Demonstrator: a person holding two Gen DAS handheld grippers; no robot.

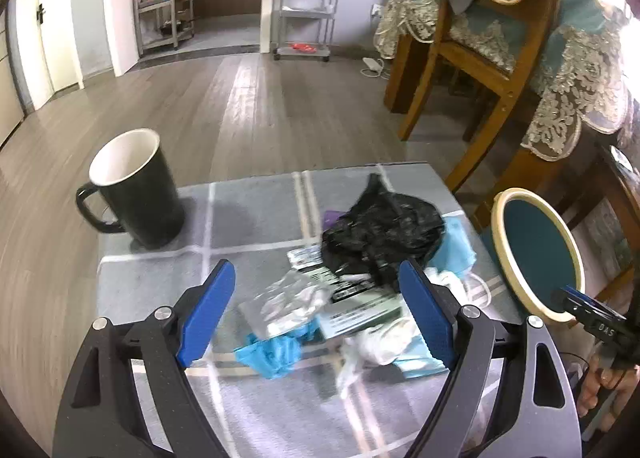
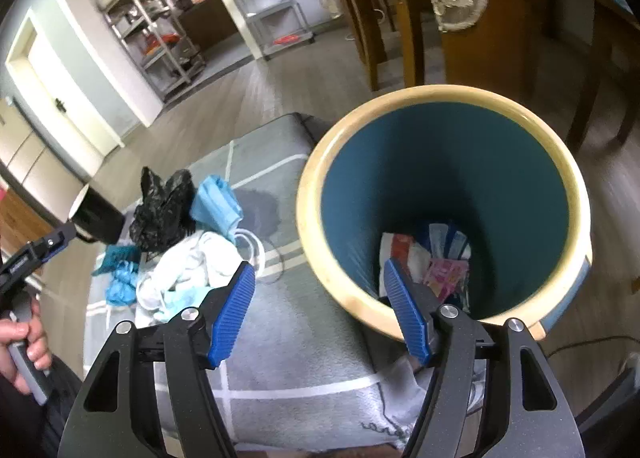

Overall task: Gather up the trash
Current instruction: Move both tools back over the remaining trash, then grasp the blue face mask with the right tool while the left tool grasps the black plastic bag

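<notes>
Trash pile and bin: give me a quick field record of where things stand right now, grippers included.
surface: low table under a grey checked cloth
trash pile: black plastic bag, blue face mask, blue glove, white tissue, packets, all still on the cloth
bin: teal bin with cream rim, beside the table, some wrappers inside
mug: black mug, upright, apart from the pile
left gripper: open, empty, over the pile
right gripper: open, empty, at the bin's rim

I see the trash pile (image 1: pixel 360 282) heaped on the grey counter: crumpled black bag (image 1: pixel 384 230), blue gloves, masks, wrappers. The teal bin (image 2: pixel 444 194) stands upright beside it, holding wrappers.
</notes>
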